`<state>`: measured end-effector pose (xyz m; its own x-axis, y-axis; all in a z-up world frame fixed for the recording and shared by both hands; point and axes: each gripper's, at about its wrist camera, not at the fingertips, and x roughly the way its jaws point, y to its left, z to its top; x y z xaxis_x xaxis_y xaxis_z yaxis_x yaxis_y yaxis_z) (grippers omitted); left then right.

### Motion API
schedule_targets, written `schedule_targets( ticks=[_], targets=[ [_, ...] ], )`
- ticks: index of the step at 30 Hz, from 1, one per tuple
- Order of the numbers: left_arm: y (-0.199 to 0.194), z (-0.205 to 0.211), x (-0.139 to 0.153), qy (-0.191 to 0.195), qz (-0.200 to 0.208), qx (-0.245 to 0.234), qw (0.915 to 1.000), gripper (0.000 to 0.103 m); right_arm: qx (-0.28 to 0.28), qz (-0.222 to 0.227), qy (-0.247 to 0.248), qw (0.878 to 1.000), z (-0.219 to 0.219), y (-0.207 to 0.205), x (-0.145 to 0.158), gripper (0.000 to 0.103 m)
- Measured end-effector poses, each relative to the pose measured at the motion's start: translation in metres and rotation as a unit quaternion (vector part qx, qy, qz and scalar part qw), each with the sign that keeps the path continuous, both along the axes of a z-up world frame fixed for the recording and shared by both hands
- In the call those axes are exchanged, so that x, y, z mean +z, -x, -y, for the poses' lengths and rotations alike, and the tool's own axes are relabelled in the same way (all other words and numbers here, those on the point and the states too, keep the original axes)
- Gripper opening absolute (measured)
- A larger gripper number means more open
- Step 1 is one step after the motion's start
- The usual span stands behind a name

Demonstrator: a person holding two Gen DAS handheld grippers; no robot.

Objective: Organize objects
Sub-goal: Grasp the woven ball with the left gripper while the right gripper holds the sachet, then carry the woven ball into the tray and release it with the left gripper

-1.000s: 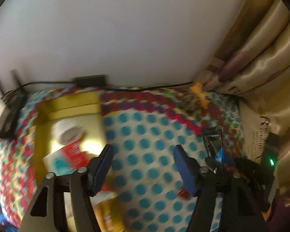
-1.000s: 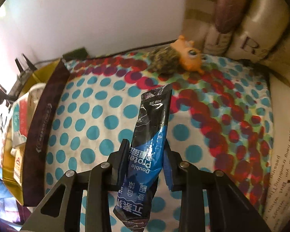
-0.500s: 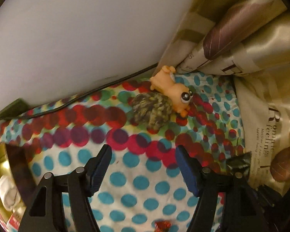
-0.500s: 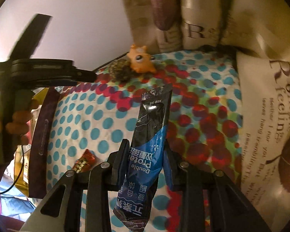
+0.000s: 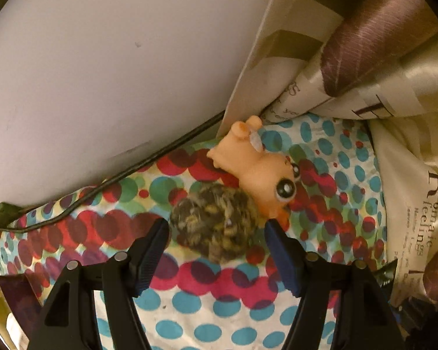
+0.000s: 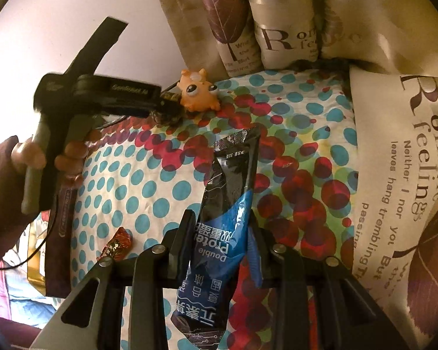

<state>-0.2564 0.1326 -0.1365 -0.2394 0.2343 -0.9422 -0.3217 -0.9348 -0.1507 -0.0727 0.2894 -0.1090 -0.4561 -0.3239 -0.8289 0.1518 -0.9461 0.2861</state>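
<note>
An orange hedgehog toy (image 5: pixel 257 172) with a brown-yellow spiky back (image 5: pixel 216 221) lies on the dotted cloth by the wall. My left gripper (image 5: pixel 217 229) is open, its blue-padded fingers on either side of the spiky back, not closed on it. The toy also shows in the right wrist view (image 6: pixel 198 93), with the left gripper's body (image 6: pixel 102 96) reaching it from the left. My right gripper (image 6: pixel 219 227) is shut on a black and blue protein bar wrapper (image 6: pixel 227 192), held above the cloth.
A red candy (image 6: pixel 116 245) lies on the dotted cloth (image 6: pixel 149 192). A dark and gold box (image 6: pixel 58 233) stands at the left edge. Printed beige cushions (image 6: pixel 408 160) line the right and back. A black cable (image 5: pixel 131 172) runs along the white wall.
My left gripper swung from the gold box on the left over to the hedgehog toy and now straddles its back. My right gripper, still holding the wrapper, pulled back and turned right.
</note>
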Motion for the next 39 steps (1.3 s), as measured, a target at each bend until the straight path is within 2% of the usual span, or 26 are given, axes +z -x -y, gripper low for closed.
schedule_targets(
  ticks=[8, 9, 10, 14, 18, 24, 30, 36, 39],
  targets=[
    [-0.001, -0.005, -0.004, 0.002, -0.019, -0.021, 0.9996, 0.070, 0.001, 0.004, 0.004, 1.000, -0.003, 0.002, -0.003, 0.031],
    [-0.002, -0.004, -0.004, 0.000, -0.020, -0.020, 0.9996, 0.068, 0.001, 0.003, 0.005, 1.000, -0.003, 0.002, -0.003, 0.031],
    [-0.003, -0.002, -0.003, -0.002, -0.023, -0.017, 0.9996, 0.059, 0.002, 0.003, 0.004, 1.000, -0.002, 0.003, -0.003, 0.031],
    [-0.003, 0.008, -0.003, -0.013, -0.022, -0.001, 0.9997, 0.059, -0.001, 0.001, 0.005, 1.000, -0.003, 0.002, -0.003, 0.031],
    [-0.011, 0.010, 0.001, -0.005, -0.032, -0.006, 0.9995, 0.059, -0.004, -0.003, 0.006, 1.000, -0.002, 0.002, 0.000, 0.031],
    [-0.030, 0.027, 0.007, -0.012, -0.038, -0.005, 0.9992, 0.059, -0.001, 0.001, 0.005, 1.000, 0.004, 0.002, -0.001, 0.028],
    [-0.057, 0.042, 0.031, -0.021, -0.052, 0.012, 0.9983, 0.059, 0.002, 0.010, -0.003, 1.000, 0.008, 0.002, -0.006, 0.030],
    [-0.107, 0.093, 0.069, -0.036, -0.073, 0.040, 0.9958, 0.059, 0.002, 0.013, -0.024, 1.000, 0.010, 0.008, -0.013, 0.032],
    [-0.131, 0.117, 0.080, -0.033, -0.079, 0.067, 0.9941, 0.059, 0.004, 0.015, -0.034, 0.999, 0.011, 0.011, -0.016, 0.036]
  ],
)
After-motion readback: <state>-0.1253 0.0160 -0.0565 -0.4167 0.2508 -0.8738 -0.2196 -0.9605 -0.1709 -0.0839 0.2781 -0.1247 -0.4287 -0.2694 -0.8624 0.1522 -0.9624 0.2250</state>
